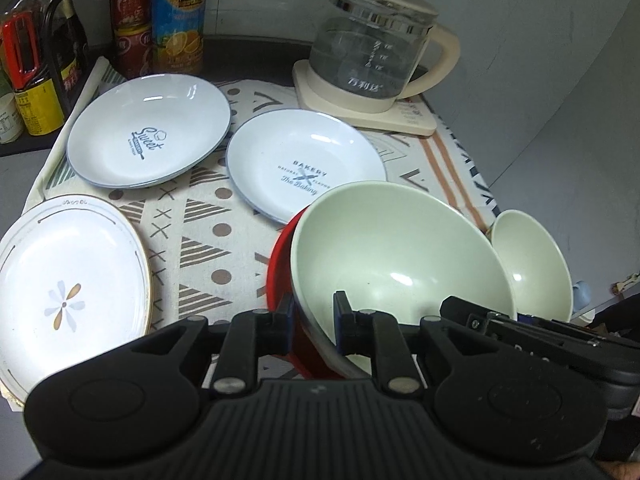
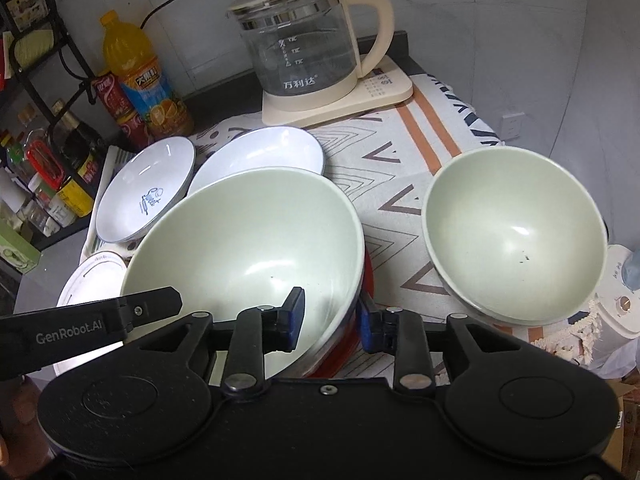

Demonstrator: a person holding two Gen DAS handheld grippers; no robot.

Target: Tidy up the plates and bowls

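The big pale green bowl [image 1: 400, 256] sits tilted in the lower middle of both views, nested in a red bowl [image 1: 280, 280]. Both grippers straddle its rim: the left gripper [image 1: 314, 326] on the near-left edge, the right gripper [image 2: 330, 320] on the near-right edge, each with one finger inside and one outside, though I can't tell if they're actually clamped. A smaller green bowl [image 2: 516, 232] sits off to the right. Three plates — Sweet plate [image 1: 148, 146], Bakery plate [image 1: 304, 168], flower plate [image 1: 68, 280] — fill the left on the patterned cloth [image 1: 208, 216], with a glass kettle [image 1: 372, 48] at the upper right.
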